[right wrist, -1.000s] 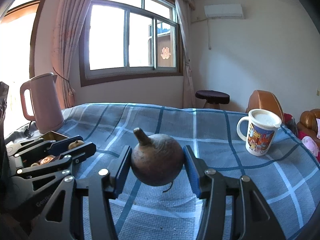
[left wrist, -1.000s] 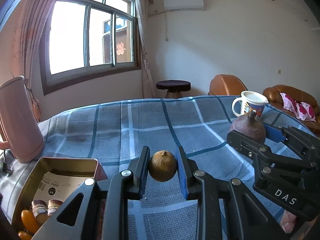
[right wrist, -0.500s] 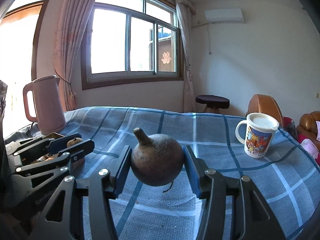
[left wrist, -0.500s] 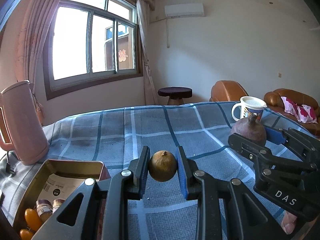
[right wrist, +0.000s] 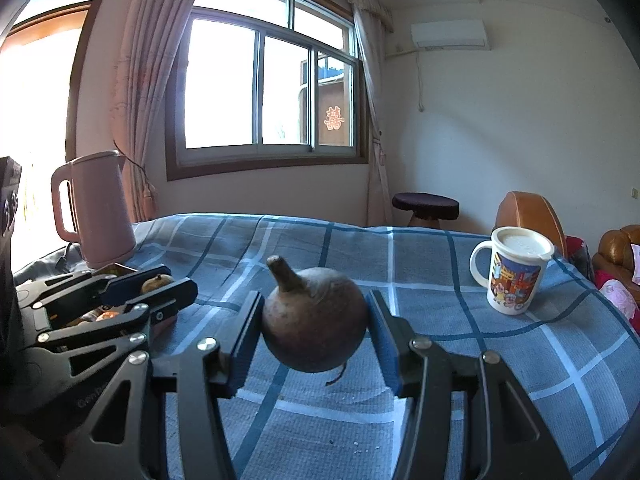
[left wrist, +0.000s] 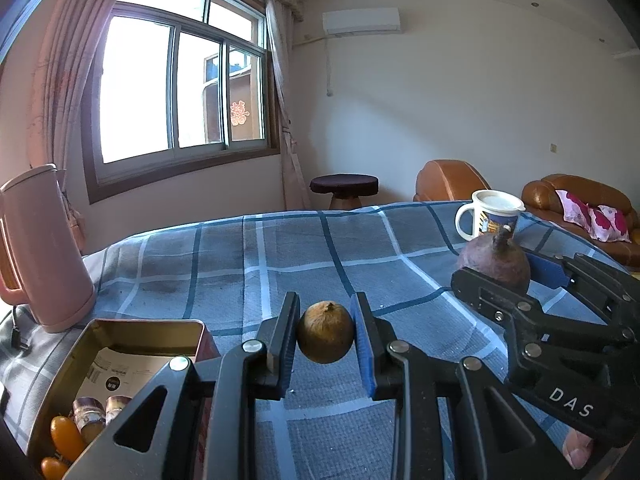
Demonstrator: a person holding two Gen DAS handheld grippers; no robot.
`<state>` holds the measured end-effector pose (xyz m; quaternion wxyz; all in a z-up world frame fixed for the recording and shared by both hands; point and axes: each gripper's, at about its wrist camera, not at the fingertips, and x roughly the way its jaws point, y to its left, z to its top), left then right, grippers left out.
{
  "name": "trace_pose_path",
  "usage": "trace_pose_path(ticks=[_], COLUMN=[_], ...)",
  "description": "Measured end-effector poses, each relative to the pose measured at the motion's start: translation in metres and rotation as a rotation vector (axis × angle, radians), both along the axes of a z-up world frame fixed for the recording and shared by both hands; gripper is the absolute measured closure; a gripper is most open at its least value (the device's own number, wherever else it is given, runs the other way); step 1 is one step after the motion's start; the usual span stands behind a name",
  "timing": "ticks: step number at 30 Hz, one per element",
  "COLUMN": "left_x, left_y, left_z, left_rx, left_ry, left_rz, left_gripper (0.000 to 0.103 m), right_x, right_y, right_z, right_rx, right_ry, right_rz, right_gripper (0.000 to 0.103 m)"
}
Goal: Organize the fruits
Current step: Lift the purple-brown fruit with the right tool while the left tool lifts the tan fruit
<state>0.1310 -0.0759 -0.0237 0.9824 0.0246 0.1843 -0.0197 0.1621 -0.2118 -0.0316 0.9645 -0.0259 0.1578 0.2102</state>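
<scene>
My left gripper point(left wrist: 325, 334) is shut on a small round brown fruit point(left wrist: 325, 332) and holds it above the blue checked cloth. My right gripper point(right wrist: 315, 322) is shut on a larger dark purple-brown fruit with a stem point(right wrist: 314, 322), also off the cloth. In the left wrist view the right gripper point(left wrist: 516, 276) with its dark fruit point(left wrist: 494, 260) is to the right. In the right wrist view the left gripper point(right wrist: 158, 284) with its brown fruit point(right wrist: 157, 283) is at the left. An open gold tin point(left wrist: 120, 344) at lower left holds small orange fruits point(left wrist: 66, 438).
A pink kettle point(left wrist: 38, 248) stands at the left of the table, behind the tin. A white cartoon mug point(right wrist: 514, 270) stands at the right. The blue checked tablecloth point(left wrist: 280, 260) covers the table. A stool and brown sofas are beyond the far edge.
Both grippers have risen and tilted up a little, each still holding its fruit. The table and the tin sit lower in both views.
</scene>
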Motion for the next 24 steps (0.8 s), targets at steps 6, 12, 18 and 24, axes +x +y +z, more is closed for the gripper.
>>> trace_pose_path(ticks=[6, 12, 18, 24], left_x=[-0.003, -0.007, -0.015, -0.02], left_y=[0.0, 0.003, 0.008, 0.012], left_z=[0.0, 0.0, 0.0, 0.001], left_rx=[-0.006, -0.019, -0.029, -0.033], left_ry=[0.003, 0.005, 0.001, -0.003], left_rz=[-0.006, -0.013, -0.016, -0.014], left_gripper=[0.075, 0.075, 0.075, 0.075], right_x=[-0.003, -0.002, -0.004, -0.01], right_y=[-0.001, 0.002, 0.006, 0.011], right_z=[0.0, -0.001, -0.002, -0.003], right_rx=[-0.003, -0.017, -0.025, -0.034], right_ry=[0.005, 0.014, 0.027, 0.031], right_rz=[-0.006, -0.005, 0.002, 0.016], right_gripper=[0.048, 0.048, 0.048, 0.048])
